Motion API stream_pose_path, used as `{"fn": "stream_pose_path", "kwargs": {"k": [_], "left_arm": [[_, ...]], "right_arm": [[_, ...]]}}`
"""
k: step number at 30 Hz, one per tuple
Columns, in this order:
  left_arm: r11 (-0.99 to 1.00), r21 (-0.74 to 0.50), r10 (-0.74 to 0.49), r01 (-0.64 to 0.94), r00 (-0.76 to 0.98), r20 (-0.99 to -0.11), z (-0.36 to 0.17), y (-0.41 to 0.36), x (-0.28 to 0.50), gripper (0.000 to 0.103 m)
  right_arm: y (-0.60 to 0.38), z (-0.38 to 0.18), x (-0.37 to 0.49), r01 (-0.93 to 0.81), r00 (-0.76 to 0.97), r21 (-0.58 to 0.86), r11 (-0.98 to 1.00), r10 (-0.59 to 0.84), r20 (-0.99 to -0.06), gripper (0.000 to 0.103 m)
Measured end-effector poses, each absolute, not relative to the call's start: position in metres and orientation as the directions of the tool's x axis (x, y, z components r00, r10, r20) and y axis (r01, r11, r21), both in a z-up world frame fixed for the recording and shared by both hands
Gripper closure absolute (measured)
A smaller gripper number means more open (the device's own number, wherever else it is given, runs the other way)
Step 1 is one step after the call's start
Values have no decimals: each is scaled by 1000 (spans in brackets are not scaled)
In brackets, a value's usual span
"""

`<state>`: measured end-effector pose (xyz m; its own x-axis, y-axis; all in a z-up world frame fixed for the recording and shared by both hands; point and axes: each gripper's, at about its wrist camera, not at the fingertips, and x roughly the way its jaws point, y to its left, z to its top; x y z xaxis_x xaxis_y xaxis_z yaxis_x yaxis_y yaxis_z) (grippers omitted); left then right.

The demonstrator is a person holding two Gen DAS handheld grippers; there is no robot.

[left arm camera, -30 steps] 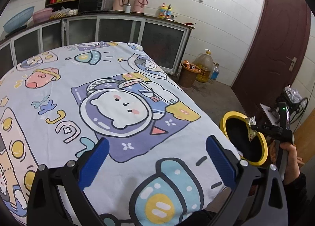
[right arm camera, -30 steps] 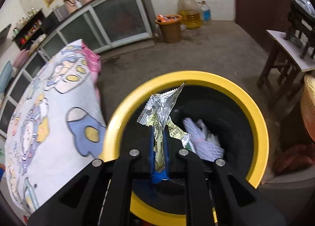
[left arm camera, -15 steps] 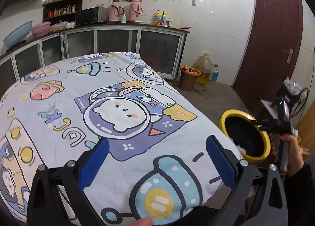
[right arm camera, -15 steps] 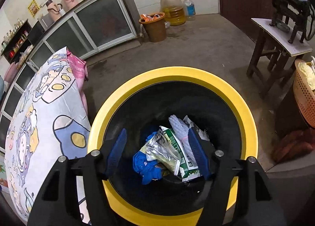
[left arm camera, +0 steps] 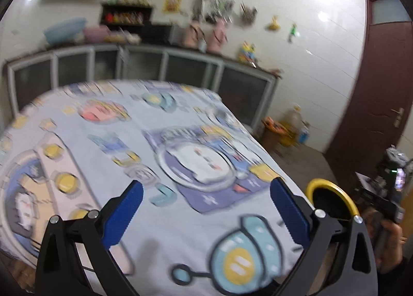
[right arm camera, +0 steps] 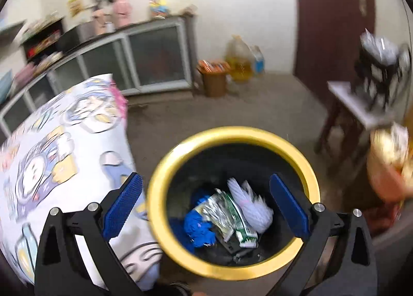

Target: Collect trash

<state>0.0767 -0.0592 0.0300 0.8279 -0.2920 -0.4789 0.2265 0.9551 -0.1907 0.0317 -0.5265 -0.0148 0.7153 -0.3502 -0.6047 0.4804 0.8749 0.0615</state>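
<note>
A table covered by a cartoon-print cloth (left arm camera: 160,146) fills the near left of the room. Behind it, a low cabinet with glazed doors (left arm camera: 180,69) runs along the tiled wall. Two pink flasks (left arm camera: 206,35) stand on the cabinet top, beside a dark shelf of bottles (left arm camera: 124,15). A brown bucket (right arm camera: 215,78) sits on the floor at the cabinet's end, next to a jug of yellow oil (right arm camera: 238,62). A dark red door (left arm camera: 382,84) closes the right wall.
</note>
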Motion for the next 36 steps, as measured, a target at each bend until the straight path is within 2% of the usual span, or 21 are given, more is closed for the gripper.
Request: {"fn": "stream_pose_path", "kwargs": {"k": [2,5,8,12,16,20,22,24,28,31,36], "left_arm": [[959,-181,-278,219,850,-447,36,-53,72,8],[949,-189,-310,254,861,-403,45,-42,63,8],[951,-185,-304,248,861,-408,52,-33,58,8],[968,-173,-236,180,885,-402,61,-21,48,8],[992,-116,-95,50,901,-423,68,-19,36,8],[996,-72,-75,50,910,-407,67,-19,22,8],[1000,-17,-25,19,909,-415,62,-23,17,8],[1000,-7,-24,23,911,-412,54,-25,13,8],[998,-62,-46,20,882,-469,29,-24,12,8],[1000,-28,-12,-2,871,-491,19,-28,11,8],[1000,-21,-3,-7,884,-468,22,-30,5,8]], "right_arm": [[-497,-2,33,444,743,6,896,-365,-561,8],[-450,22,22,370,832,-11,929,-337,-441,8],[-407,44,8,281,905,-2,960,-266,-332,8],[-364,60,-7,180,949,20,983,-168,-268,8],[-340,63,-21,166,961,63,984,-147,-236,8],[-322,57,-33,192,961,72,979,-172,-218,8],[-317,49,-38,209,955,66,976,-190,-227,8],[-314,40,-40,216,953,75,973,-194,-233,8],[-310,26,-41,213,945,103,972,-178,-274,8],[-297,21,-46,212,945,68,975,-187,-267,8],[-287,18,-50,208,951,43,977,-191,-245,8]]}}
